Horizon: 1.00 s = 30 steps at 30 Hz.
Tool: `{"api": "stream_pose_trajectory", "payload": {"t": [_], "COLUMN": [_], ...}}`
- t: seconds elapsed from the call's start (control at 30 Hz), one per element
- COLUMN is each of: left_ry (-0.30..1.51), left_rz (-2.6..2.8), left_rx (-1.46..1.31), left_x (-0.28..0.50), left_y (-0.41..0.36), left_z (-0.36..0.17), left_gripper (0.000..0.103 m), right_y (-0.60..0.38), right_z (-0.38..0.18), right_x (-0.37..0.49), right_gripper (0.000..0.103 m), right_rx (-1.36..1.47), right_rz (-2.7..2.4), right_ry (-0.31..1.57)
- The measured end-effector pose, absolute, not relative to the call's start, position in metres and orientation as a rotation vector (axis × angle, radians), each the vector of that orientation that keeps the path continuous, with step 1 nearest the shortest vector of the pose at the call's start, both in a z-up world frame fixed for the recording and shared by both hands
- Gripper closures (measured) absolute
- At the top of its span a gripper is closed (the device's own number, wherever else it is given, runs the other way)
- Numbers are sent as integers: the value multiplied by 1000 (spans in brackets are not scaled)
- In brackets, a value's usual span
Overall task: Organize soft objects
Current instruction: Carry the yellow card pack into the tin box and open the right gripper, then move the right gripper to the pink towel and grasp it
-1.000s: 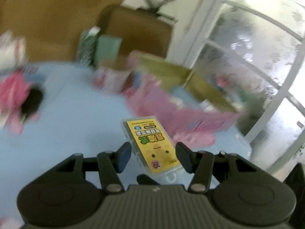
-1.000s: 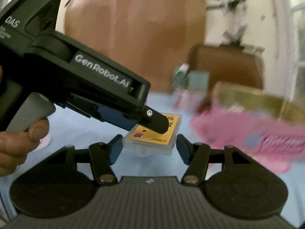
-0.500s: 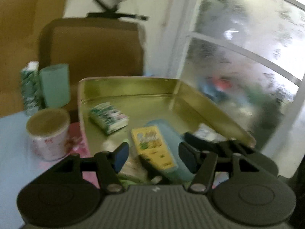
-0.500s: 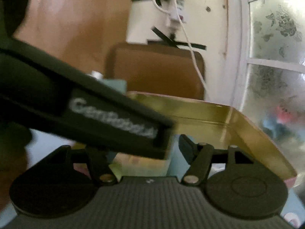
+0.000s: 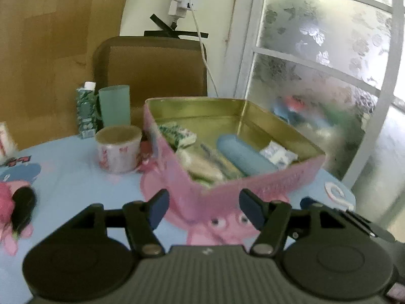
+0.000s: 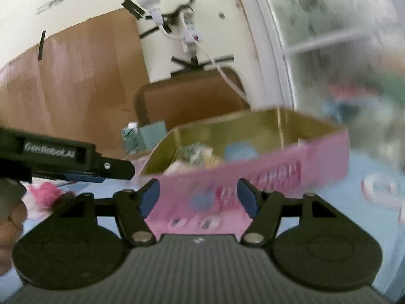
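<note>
Hovering left gripper (image 5: 203,209): its blue fingers are standing apart with nothing between them; the jaws have just been opening wider, and they are pointing at the near corner of the pink tin.
Right gripper (image 6: 198,197): its fingers are spread too, holding nothing; the jaws have just been opening a bit more. In its view the left gripper's black body is poking in from the left.
Pink tin (image 5: 253,185): it is sitting on the blue table (image 5: 71,182) just past the fingers, gold inside, with no lid on it.
Soft things in the tin: a blue roll (image 5: 243,157) is lying in the middle, a green and white pack (image 5: 177,135) is lying at the far left, a small white pack (image 5: 278,154) is lying at the right. More packs are lying near the front, too blurry to tell.
Pink plush toy (image 5: 17,202): it is lying on the table well to the left of the tin.
Paper cup (image 5: 117,148): it is standing upright just left of the tin.
Green tumbler (image 5: 114,106) and carton (image 5: 86,111): they are standing behind the cup, side by side.
Brown chair (image 5: 152,68): it is standing behind the table.
</note>
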<state>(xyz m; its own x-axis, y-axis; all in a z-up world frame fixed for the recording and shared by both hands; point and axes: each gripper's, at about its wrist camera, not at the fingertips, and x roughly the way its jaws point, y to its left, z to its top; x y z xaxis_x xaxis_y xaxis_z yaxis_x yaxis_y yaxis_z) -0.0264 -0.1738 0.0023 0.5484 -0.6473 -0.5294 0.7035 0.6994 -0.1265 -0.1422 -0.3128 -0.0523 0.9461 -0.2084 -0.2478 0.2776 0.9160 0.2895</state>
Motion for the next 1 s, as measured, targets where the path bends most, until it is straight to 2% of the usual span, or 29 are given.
{"api": "stream_pose_trajectory", "payload": {"t": [0.3, 1.0], "left_ry": [631, 619], "left_rz": [-686, -574], "left_rx": [156, 191], "left_x": [-39, -21], "left_y": [-135, -91], "left_z": [-28, -54], "left_gripper": [37, 29], "right_y": [-291, -260], "right_z": [-71, -70], "right_x": [-139, -127], "right_gripper": [31, 31], "right_rx": [516, 474], "right_rz": [-182, -183], "right_ry": [350, 368]}}
